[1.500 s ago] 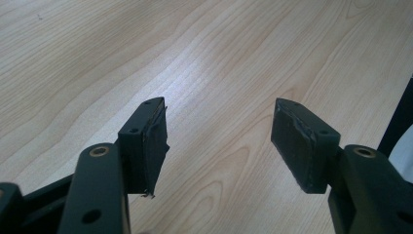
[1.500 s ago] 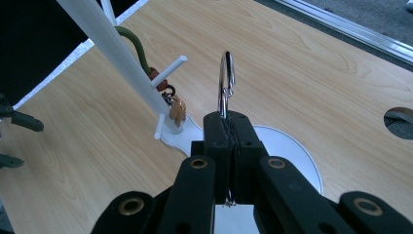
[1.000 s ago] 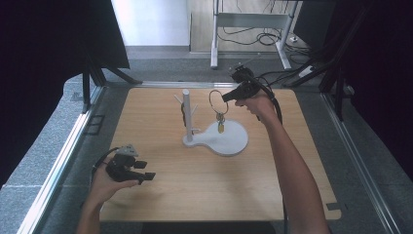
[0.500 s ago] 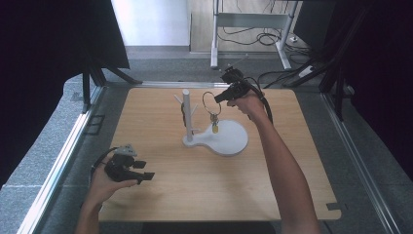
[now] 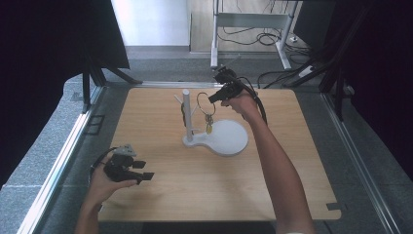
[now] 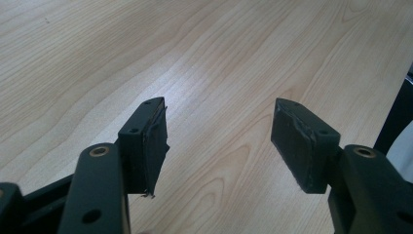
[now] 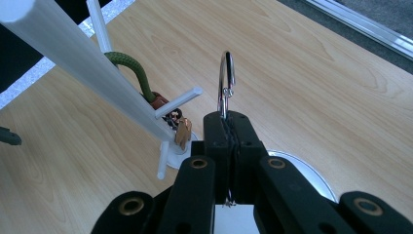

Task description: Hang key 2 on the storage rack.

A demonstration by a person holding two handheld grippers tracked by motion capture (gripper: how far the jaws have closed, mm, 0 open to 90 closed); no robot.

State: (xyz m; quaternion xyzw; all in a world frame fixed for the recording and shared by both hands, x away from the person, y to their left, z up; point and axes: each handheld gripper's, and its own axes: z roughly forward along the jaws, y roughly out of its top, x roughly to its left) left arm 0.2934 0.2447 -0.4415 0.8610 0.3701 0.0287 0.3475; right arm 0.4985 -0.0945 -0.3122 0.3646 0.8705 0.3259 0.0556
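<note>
Right gripper [image 5: 213, 98] fingers clenched on key ring [image 5: 203, 103] beside white stand [image 5: 186, 114] — left gripper [image 5: 146, 176] released, near table edge [image 5: 195, 220].

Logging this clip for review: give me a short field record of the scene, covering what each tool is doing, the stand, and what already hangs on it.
Surface: wooden table
Right tool: shut on metal key ring, keys dangling below it, beside the stand's post
Left tool: open, nothing between its jaws, low over the table's near left part
Stand: white peg stand with round base
Already on stand: green cord loop over a peg
</note>
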